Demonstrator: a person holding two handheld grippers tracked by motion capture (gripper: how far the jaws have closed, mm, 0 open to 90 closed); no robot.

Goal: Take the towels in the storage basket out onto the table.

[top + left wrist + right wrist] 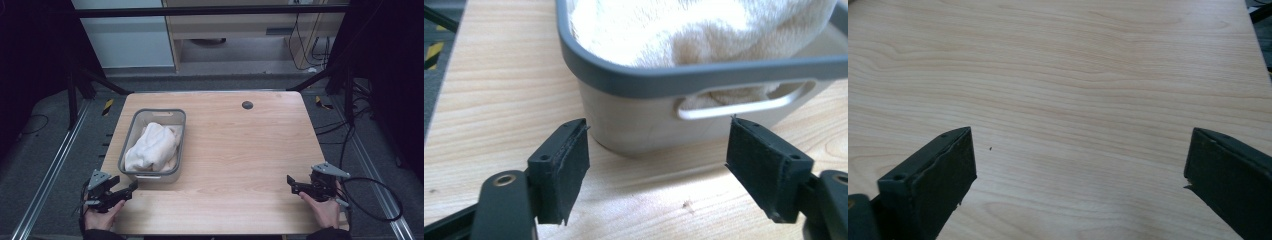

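High view: grey basket sat toward left edge of bench, long side running front to back, white towel bunched inside, piled against near end. Left gripper held low at front-left corner of bench, just beside basket's near wall, jaws spread wide, nothing gripped. Pointed at basket, likely staged for a reach into it or at its handle.

Left gripper view: basket near wall straight ahead between open jaws, handle slot right of centre, towel heaped above rim and showing through slot. Jaws apart from basket, not touching.

Right gripper parked near front-right corner, well apart from basket, jaws wide open, empty; hand gripped it from behind. Right gripper view: bare wood between spread jaws, nothing in reach. Probably waiting clear so middle of bench stayed free for towel. Cable looped off right edge.
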